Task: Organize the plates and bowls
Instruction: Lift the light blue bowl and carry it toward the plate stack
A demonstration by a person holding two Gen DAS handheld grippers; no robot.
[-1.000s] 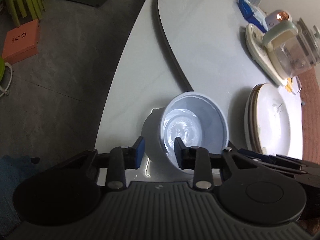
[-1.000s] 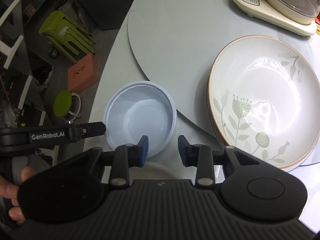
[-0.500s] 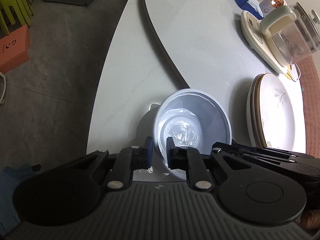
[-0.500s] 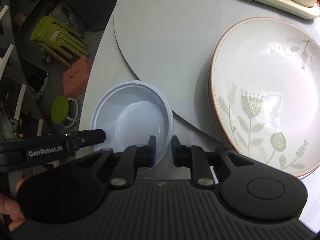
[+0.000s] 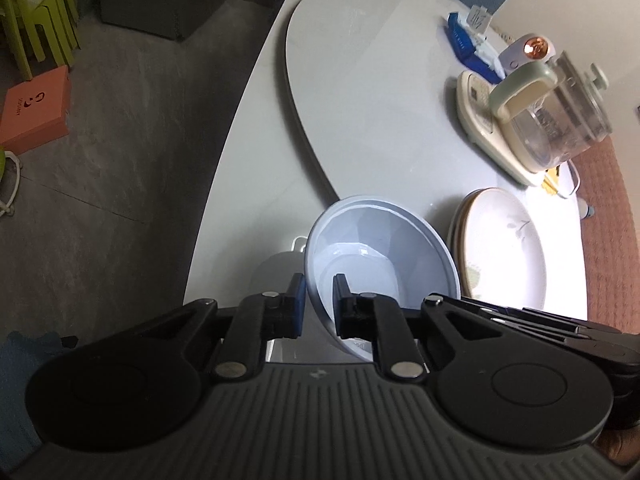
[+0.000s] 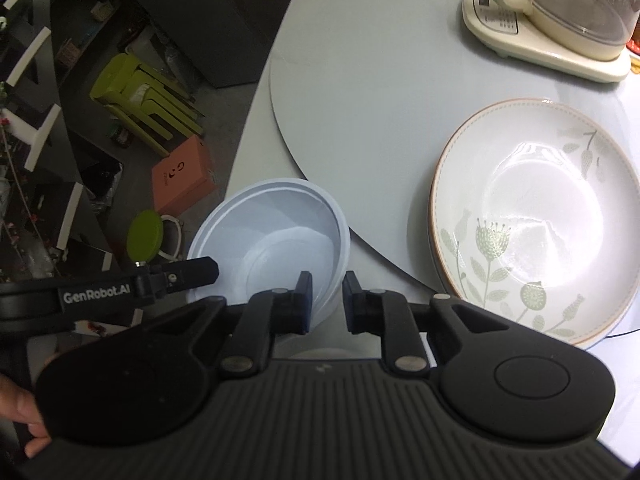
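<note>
Grey floor lies beside a pale round table (image 5: 248,184), and a big round turntable (image 5: 372,80) sits on top of the table. Green stools (image 6: 148,100) and an orange box (image 6: 182,178) stand on the floor.

Near the table's edge is a white bowl (image 5: 384,256). Its shadow shows on the table under it, so it looks lifted and tipped. The left gripper (image 5: 319,306) pinches one side of the bowl's rim, with one finger outside the wall and one inside. The right gripper (image 6: 325,302) pinches the other side of the rim in the same way. Both sets of jaws are almost closed, with only the thin wall of the bowl between them. Both squeeze the bowl tight.

In the right view, the left gripper's black arm reaches across the bowl from the left. Fingers of a hand (image 6: 24,412) show at the bottom left corner.

Just beside the bowl, to the right, is a stack of plates (image 6: 536,216). The top plate is white with a brown rim and green flowers painted on it. It lies partly on the turntable.

Farther back stands a cream kettle (image 5: 548,120) with a clear glass pot on its base. Behind it is a blue box (image 5: 464,44) and a small white thing with a copper dot (image 5: 528,50).
</note>
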